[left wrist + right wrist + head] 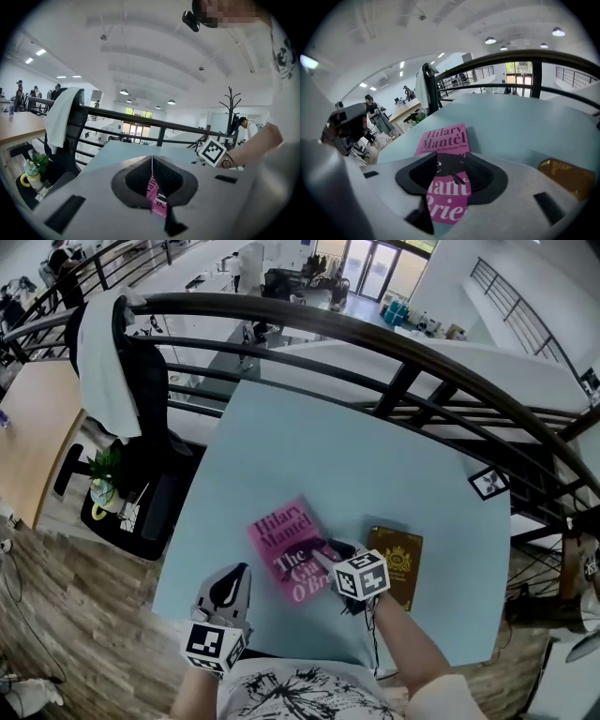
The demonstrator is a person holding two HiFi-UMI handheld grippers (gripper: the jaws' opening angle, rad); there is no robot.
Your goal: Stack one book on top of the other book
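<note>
Lying beneath right claw (328,551), pink book (281,538) (flat)

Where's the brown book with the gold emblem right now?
In the head view, the brown book lies flat on the light blue table, near its front edge, right of the pink book.

Pale blue square table (375,446). Carries a pink book (281,540) lying flat near the front edge, a brown book (405,563) flat just right of it, apart. At the right edge, a marker square (488,483), seemingly stuck on.
</note>
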